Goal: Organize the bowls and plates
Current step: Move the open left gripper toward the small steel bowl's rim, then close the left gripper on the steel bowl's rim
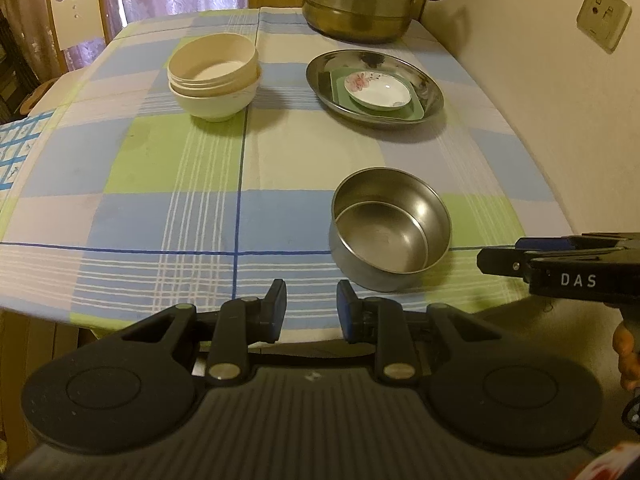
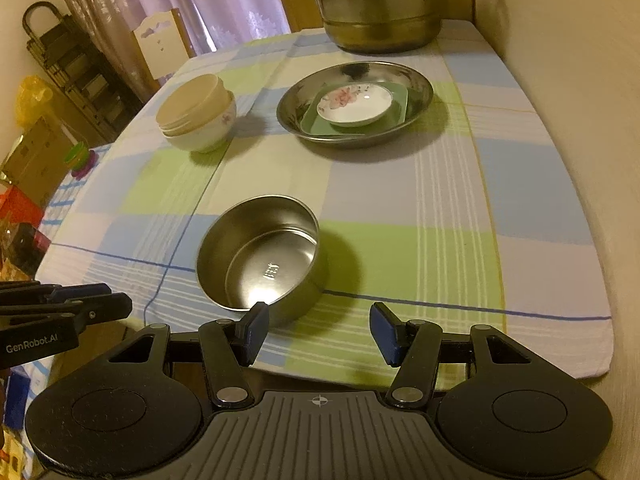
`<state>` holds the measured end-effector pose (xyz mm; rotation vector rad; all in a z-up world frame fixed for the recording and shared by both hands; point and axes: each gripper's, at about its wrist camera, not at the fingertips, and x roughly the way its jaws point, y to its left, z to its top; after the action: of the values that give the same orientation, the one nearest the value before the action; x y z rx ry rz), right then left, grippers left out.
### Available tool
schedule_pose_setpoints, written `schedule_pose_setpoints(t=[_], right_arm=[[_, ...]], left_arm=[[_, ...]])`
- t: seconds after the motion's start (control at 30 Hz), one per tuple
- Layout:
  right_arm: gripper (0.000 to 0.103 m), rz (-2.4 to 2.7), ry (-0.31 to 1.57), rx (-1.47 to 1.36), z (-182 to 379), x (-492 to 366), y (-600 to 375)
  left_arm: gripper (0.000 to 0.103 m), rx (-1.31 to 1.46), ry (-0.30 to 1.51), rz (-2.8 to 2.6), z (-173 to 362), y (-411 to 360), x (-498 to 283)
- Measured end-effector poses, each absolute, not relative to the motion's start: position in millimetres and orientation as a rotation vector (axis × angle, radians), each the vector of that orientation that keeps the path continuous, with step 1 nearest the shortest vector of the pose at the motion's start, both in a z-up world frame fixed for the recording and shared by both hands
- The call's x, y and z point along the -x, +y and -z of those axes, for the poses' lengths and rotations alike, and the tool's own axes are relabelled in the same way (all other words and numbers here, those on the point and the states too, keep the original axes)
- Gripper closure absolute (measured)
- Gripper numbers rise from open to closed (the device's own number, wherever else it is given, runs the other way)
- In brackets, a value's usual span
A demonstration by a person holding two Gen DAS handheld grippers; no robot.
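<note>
Glossy metal bowl [image 2: 260,256] and platter [image 2: 416,80], glazed saucer [image 2: 354,106], on matt checked cloth [image 2: 400,200].

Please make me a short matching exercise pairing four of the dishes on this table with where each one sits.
Things:
1. steel bowl
2. floral saucer
3. beige cup
4. steamer pot

Places:
A. at the far end of the table
B. nested in the white bowl
C. alone, nearest the claws
D. on the green plate inside the steel pan

Pairs: 1-C, 2-D, 3-B, 4-A
</note>
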<state>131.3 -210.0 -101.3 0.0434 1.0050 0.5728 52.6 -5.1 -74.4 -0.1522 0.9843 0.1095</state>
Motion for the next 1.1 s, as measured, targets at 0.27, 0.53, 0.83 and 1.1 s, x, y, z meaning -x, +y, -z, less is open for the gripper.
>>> schedule_pose_setpoints(t=[0.27,0.53,0.83,1.1], right_arm=[[0.047,-0.585,1.002,-0.024,109,-138,-211],[0.047,-0.565,0.991,-0.042,111,-148,-205],[0.047,-0.507,1.018,-0.066,123,-163,-186],[0.062,-0.482,1.055,-0.103,135,-167,-176]], left_arm=[[0.078,0.128,0.988,-0.119,80,-17,-63],[0.074,0.147,0.986,-0.093,86,-13,-83],[0.073,0.149,1.017,-0.022,104,0,-122],[0.075,0.116,1.072,0.081,121,3,-152]])
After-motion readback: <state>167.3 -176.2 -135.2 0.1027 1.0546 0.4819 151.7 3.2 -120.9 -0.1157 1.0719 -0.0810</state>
